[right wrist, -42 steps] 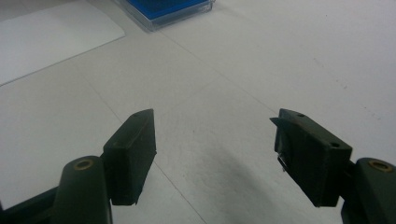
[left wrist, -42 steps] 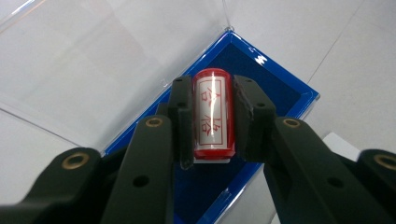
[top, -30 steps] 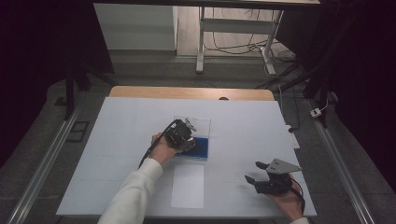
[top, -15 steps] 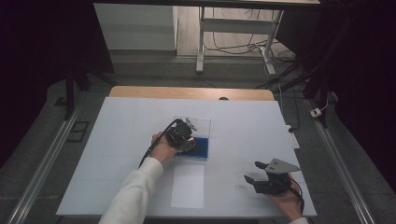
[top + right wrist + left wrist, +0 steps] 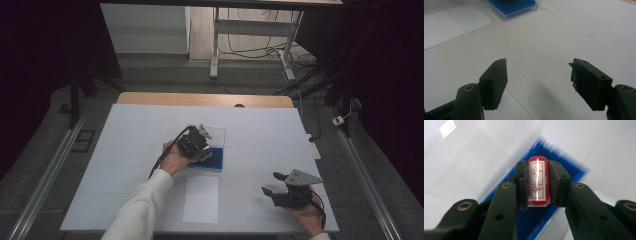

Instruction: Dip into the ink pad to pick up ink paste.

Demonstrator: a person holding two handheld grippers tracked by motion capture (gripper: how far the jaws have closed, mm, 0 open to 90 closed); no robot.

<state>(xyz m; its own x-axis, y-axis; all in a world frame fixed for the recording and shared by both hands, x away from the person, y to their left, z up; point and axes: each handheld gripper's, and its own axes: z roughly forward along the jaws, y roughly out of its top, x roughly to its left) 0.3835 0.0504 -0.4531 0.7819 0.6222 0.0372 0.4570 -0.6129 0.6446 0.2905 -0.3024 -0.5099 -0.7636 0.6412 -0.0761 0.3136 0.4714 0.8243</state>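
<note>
— What do we see on our white table (image 5: 260,135)?
— A white sheet (image 5: 201,198), the blue ink pad (image 5: 214,156), and our left gripper (image 5: 537,182) pinching the red stamp (image 5: 537,181) above it.
— Our right gripper (image 5: 539,75)?
— Spread wide, well apart, nothing between.

Red stamp (image 5: 538,180) with red characters on white; blue ink pad (image 5: 211,157); white paper sheet (image 5: 201,199).

the high view looks forward and down from above the surface (image 5: 150,125). the left gripper view sits close over the blue ink pad (image 5: 564,165), pointing down. the right gripper view looks low across the surface and shares that blue ink pad (image 5: 511,6) far off.
</note>
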